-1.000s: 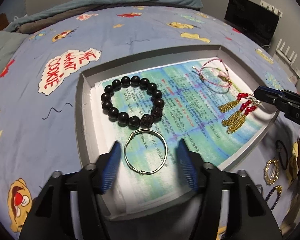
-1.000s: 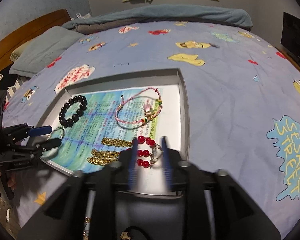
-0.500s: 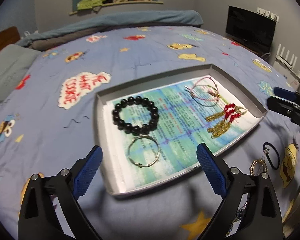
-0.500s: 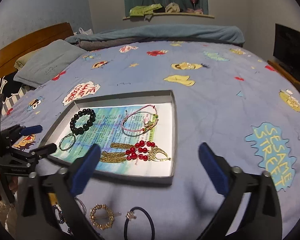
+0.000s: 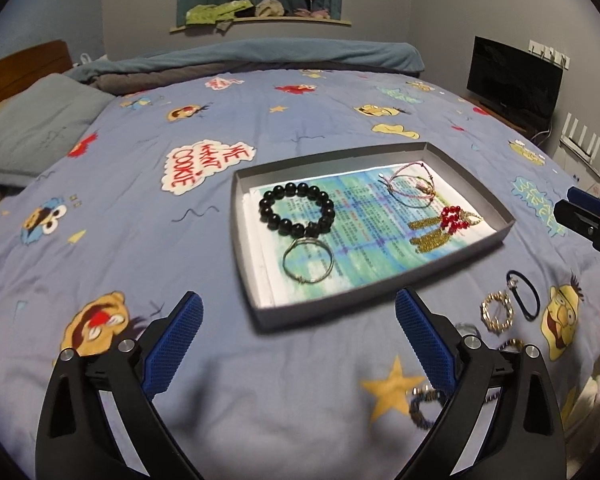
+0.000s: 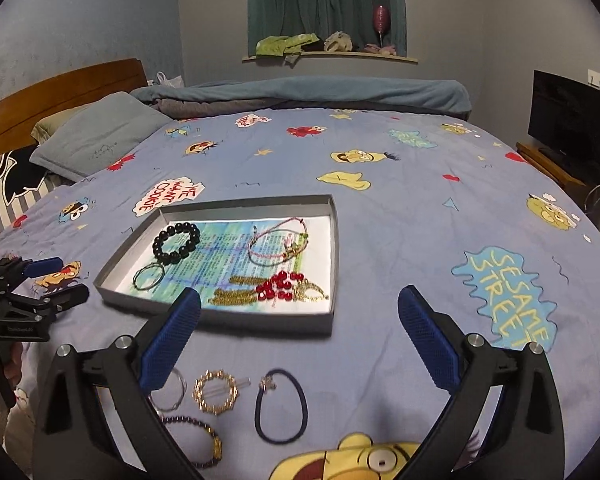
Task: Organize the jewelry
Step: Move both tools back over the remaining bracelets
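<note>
Grey tray (image 5: 466,246) on the cartoon-print bedspread (image 5: 140,208), lined with a printed sheet. Contents: black bead bracelet (image 5: 297,211) touching a thin silver bangle (image 5: 308,261); pink cord bracelet (image 5: 412,184); gold-tassel earrings with red beads (image 5: 444,226). Loose on the bedspread near the tray's front wall: gold ring-shaped clip (image 6: 215,391), dark hair tie (image 6: 281,404), dark beaded bracelet (image 6: 204,440), wire hoop (image 6: 171,394). Left gripper (image 5: 298,344): tongs spread wide, nothing between. Right gripper (image 6: 298,336): likewise spread, empty.

The tray (image 6: 332,240) lies on the bedspread (image 6: 400,200); in front of it lie a hair tie (image 6: 281,410) and a ring clip (image 6: 216,391).
</note>
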The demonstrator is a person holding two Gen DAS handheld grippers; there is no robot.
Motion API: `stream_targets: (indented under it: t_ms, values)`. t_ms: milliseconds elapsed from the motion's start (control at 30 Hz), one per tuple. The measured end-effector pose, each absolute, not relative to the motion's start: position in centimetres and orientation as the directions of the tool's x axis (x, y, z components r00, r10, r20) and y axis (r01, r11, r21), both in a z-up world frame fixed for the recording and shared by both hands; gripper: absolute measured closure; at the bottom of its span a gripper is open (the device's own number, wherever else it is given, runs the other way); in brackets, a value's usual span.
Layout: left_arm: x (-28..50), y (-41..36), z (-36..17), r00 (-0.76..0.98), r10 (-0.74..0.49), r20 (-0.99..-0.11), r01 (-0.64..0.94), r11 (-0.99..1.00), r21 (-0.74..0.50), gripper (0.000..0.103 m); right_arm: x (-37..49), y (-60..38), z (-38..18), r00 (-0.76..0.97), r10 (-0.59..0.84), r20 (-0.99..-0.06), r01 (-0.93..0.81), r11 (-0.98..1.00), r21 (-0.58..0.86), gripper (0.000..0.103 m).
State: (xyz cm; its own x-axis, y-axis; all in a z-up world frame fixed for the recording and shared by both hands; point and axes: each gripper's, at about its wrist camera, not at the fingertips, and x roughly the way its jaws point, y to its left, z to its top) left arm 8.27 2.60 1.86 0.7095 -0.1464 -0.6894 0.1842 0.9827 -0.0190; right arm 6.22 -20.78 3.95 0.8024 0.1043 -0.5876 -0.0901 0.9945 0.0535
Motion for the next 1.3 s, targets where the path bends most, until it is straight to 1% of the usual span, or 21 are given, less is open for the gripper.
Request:
stream_targets:
  t_ms: [300, 433, 767, 1300]
  values:
    - [5.2, 3.1, 2.2, 0.720, -0.147, -0.679, 0.180, 0.983, -0.022, 0.007, 4.2, -21.5, 2.8, 0.777, 0.095, -0.623, -0.064, 0.995, 0.072, 0.005]
    - [3.9, 3.2, 2.1, 0.724, -0.135, -0.676, 0.179, 0.984, -0.005, 0.006, 3.4, -21.5, 2.5, 0.773, 0.093, -0.628, -0.061, 0.996, 0.071, 0.005]
    - [2.0, 2.9, 1.2, 0.703, -0.158, -0.693, 0.194, 0.981, -0.027, 0.006, 1.8, -22.0, 1.8, 0.758, 0.085, -0.647, -0.059, 0.996, 0.062, 0.005]
    - [0.3, 1.7, -0.6, 0.673, -0.166, -0.721, 0.232, 0.973, -0.008, 0.006, 0.1, -23.1, -0.4, 0.721, 0.073, -0.689, -0.050, 0.997, 0.054, 0.005]
